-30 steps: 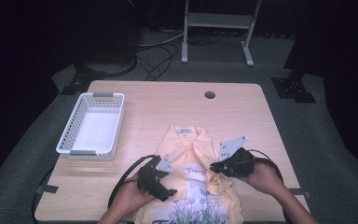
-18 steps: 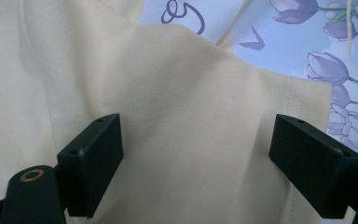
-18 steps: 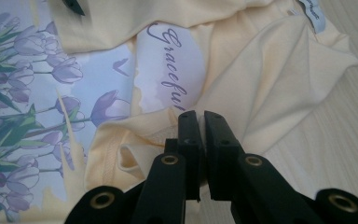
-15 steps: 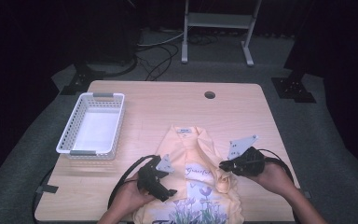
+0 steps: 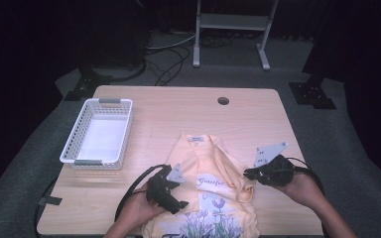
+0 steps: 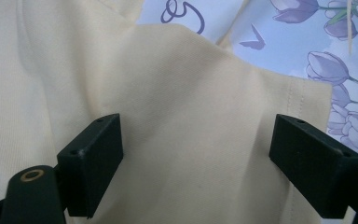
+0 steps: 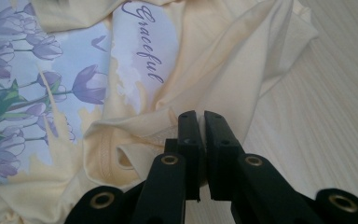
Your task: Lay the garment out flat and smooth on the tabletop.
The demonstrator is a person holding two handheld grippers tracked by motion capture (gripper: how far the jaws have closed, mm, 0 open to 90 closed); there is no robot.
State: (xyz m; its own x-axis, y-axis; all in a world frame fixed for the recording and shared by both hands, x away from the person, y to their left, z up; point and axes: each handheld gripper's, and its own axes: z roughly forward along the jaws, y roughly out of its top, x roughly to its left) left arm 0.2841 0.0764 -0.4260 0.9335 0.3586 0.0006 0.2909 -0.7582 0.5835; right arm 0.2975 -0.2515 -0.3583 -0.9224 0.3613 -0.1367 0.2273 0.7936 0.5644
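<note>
Near the front edge of the surface (image 5: 258,114) lies a pale yellow T-shirt (image 5: 213,171), crumpled, its printed front with purple tulips and the word "Graceful" partly covered by folded-over cloth. At its right side, the right tool (image 5: 248,173) is clenched on a bunched fold of the hem or sleeve edge; in the right gripper view the jaws meet with fabric pinched between them. Compared with a second ago, this tool has drawn outward toward the shirt's right edge, pulling the fold with it, which suggests the person is spreading or straightening the garment rather than lifting it. On the shirt's left side, the left tool (image 5: 178,203) has stayed where it was, jaws spread wide over plain yellow cloth, gripping nothing. Farther out, at the left of the surface, a white plastic basket (image 5: 74,144) stands empty, well apart from the shirt.
</note>
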